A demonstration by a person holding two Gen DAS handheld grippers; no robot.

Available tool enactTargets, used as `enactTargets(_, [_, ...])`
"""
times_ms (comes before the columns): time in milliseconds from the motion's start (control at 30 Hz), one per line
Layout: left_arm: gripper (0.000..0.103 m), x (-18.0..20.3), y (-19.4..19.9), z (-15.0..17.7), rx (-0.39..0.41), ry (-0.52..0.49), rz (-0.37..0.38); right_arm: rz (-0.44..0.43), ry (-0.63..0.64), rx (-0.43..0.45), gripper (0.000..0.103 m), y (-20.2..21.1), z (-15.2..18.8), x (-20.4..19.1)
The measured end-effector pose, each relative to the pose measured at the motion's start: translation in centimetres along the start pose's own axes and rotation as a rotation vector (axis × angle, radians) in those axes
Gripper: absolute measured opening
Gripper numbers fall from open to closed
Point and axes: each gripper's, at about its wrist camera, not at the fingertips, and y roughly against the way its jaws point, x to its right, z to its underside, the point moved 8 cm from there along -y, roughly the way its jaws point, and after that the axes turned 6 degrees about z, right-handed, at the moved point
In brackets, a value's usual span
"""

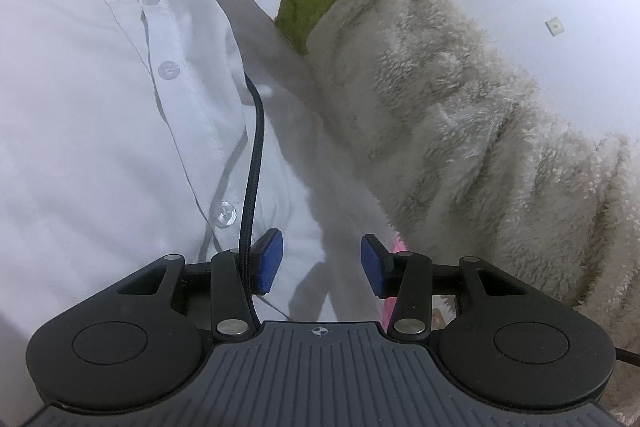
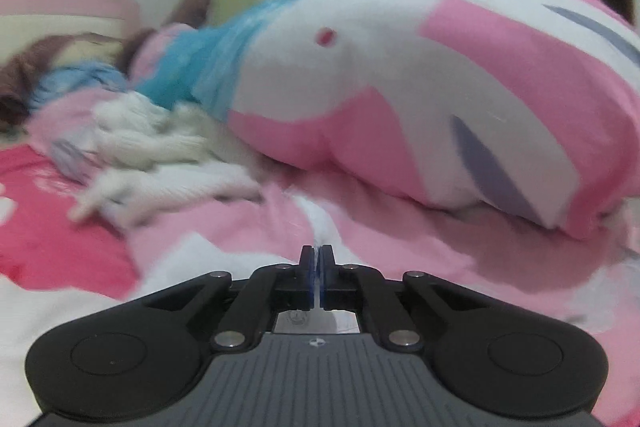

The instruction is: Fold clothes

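The left gripper (image 1: 322, 265) is standing with its blue pads apart, nothing pressed between them, and the white buttoned shirt (image 1: 120, 99) is hanging straight ahead of it and off to its left. A black cable (image 1: 252, 167) is trailing down the shirt front to the left pad. To the gripper's right a person's fleecy cream sleeve (image 1: 460, 131) with a green collar is filling the view. The right gripper (image 2: 317, 269) is showing its pads together, a thin sliver of white fabric seemingly pinched between them. Ahead of it a pink and white bedcover (image 2: 280, 223) is spreading out, with a pink and white pillow (image 2: 440, 87) ahead to its right and blurred white clothes (image 2: 160, 151) ahead to its left
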Motion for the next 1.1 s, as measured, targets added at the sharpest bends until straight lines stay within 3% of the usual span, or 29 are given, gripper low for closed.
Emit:
enactTargets(100, [0.044,0.1,-0.1,-0.1,0.0,0.002,0.002,-0.096,0.062,-0.03,0.001,-0.7,-0.3,-2.7])
enactTargets(333, [0.044,0.2,-0.3,-0.3,0.001,0.005,0.006,-0.129,0.144,-0.15,0.003,-5.8,2.3,-6.5])
enactTargets(467, [0.044,0.2,-0.4,-0.4,0.002,0.007,0.011,-0.108,0.11,-0.215,0.024,-7.5,3.6,-6.1])
enactTargets(500, [0.044,0.3,-0.4,-0.4,0.002,0.01,0.013,-0.113,0.089,-0.212,0.037,-7.1,3.5,-5.6])
enactTargets(567, [0.044,0.3,-0.5,-0.5,0.003,0.015,0.017,-0.14,0.017,-0.165,0.05,-5.0,2.4,-3.7])
enactTargets(600, [0.044,0.3,-0.5,-0.5,0.003,0.018,0.018,-0.149,-0.015,-0.141,0.051,-3.8,1.8,-2.6])
enactTargets(700, [0.044,0.3,-0.5,-0.6,0.005,0.025,0.019,-0.145,-0.063,-0.086,0.051,0.3,0.3,1.0])
enactTargets(800, [0.044,0.3,-0.6,-0.7,0.007,0.028,0.015,-0.146,0.074,-0.051,0.049,5.1,0.2,2.0])
enactTargets(967, [0.044,0.4,-0.7,-0.8,0.009,0.024,0.007,-0.259,0.352,-0.115,0.039,9.9,4.8,-3.3])
enactTargets(1100, [0.044,1.2,-1.8,-2.1,0.01,0.016,0.0,-0.276,0.463,-0.157,0.039,9.1,8.3,-7.2])
